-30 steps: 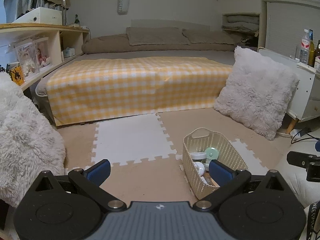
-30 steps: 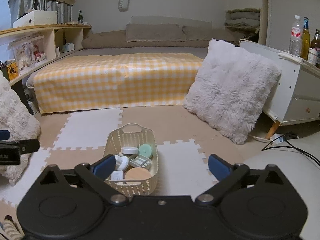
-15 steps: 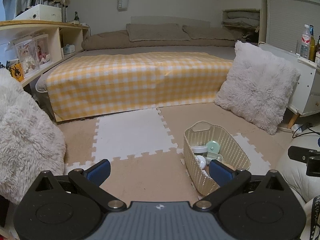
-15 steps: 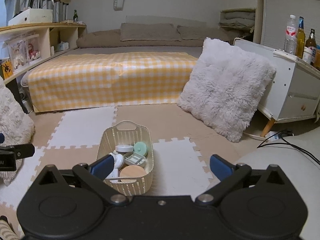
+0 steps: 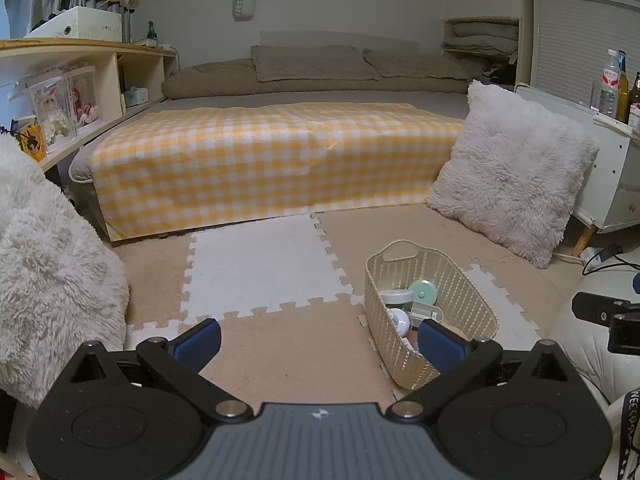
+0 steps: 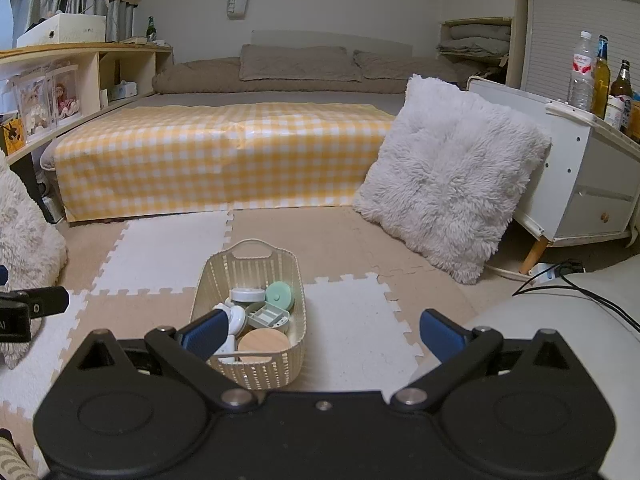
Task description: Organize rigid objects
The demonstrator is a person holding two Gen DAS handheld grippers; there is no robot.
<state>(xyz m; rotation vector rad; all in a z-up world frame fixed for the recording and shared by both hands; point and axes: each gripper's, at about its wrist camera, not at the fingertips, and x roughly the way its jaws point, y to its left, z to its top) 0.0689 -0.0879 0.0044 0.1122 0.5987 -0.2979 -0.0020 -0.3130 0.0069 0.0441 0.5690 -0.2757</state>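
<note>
A cream slatted basket stands on the foam floor mat. It holds several small rigid items: a mint round lid, a grey-green tray, a wooden-lidded jar and white containers. My right gripper hangs open above the mat with nothing between its fingers; its left fingertip overlaps the basket's near left side. My left gripper is open and empty too, with the basket by its right fingertip.
A bed with a yellow checked cover fills the back. A shaggy white cushion leans against a white cabinet holding bottles. Another fluffy cushion sits at left. Cables lie at right.
Both wrist views have drawn back and risen a little, so the basket sits slightly farther and more in the open. Both grippers stay open and empty.
</note>
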